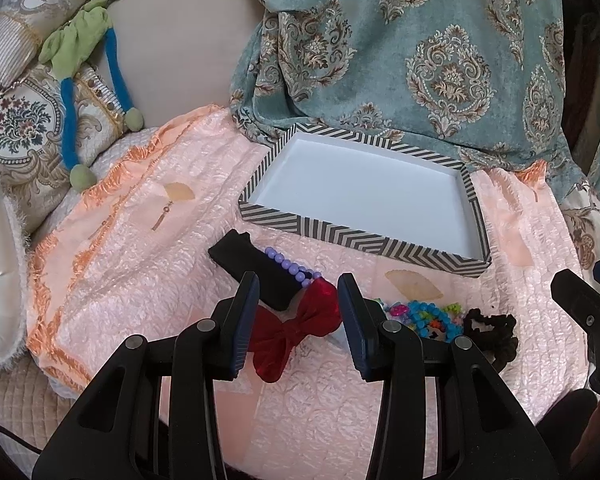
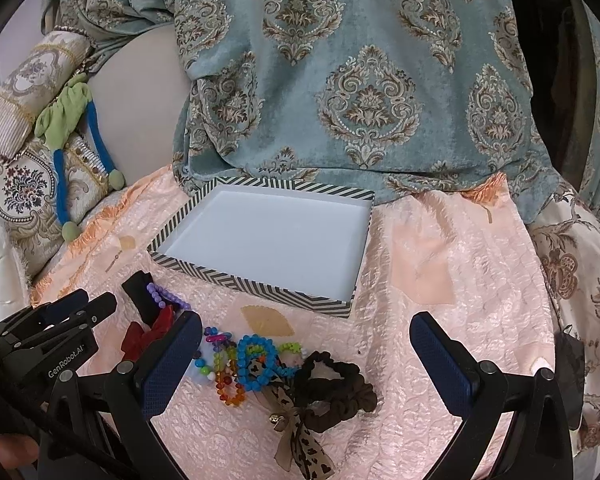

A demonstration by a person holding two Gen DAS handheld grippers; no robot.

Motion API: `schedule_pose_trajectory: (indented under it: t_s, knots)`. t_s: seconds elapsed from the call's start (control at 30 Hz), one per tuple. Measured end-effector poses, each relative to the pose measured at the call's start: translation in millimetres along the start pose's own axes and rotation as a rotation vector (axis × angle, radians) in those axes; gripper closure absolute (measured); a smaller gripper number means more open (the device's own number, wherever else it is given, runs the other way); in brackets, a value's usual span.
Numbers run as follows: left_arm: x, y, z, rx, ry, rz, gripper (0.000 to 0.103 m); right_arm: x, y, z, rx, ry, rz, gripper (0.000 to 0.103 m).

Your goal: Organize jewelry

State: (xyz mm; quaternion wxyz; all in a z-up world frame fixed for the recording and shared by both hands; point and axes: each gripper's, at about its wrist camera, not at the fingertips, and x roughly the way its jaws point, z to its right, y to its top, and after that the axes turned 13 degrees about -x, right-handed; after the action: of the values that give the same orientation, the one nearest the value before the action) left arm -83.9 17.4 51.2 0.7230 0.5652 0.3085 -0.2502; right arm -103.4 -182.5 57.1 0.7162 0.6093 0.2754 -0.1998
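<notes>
An empty striped box with a white inside sits on the pink cloth; it also shows in the right wrist view. My left gripper is open, its jaws either side of a red bow, above it. A purple bead bracelet lies on a black pouch just beyond. My right gripper is open wide over a pile: blue bead bracelet, coloured bead bracelets, brown scrunchie and a leopard ribbon bow.
A teal patterned curtain hangs behind the box. Embroidered cushions and a green-and-blue soft toy lie at the left. The pink cloth stretches to the right of the box.
</notes>
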Motion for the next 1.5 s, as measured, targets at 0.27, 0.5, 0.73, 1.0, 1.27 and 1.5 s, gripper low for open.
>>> schedule_pose_trajectory:
  t_s: [0.27,0.5,0.73,1.0,1.27,1.5]
  knots:
    - [0.3,-0.5,0.7,0.002,0.001,-0.002,0.063,0.7,-2.2,1.6,0.008,0.002,-0.001,0.000]
    - [2.8,-1.7,2.9,0.001,0.004,-0.008,0.063,1.5,-2.2,3.6,0.016,0.006,-0.004,0.000]
    - [4.3,-1.7,2.1,0.000,0.004,-0.012,0.063,3.3,-2.6,2.1,0.013,0.008,-0.010,0.000]
    - [5.1,-1.6,2.2,0.001,0.005,-0.014,0.063,4.4,-3.5,0.9,0.012,0.009,-0.012,0.000]
    - [5.8,-2.8,3.2,0.000,0.004,-0.015,0.063,5.1,-5.0,1.2,0.013,0.009,-0.015,0.000]
    - [6.4,-5.8,5.9,0.003,0.007,-0.016,0.063,7.7,-6.1,3.5,0.015,0.013,-0.021,0.000]
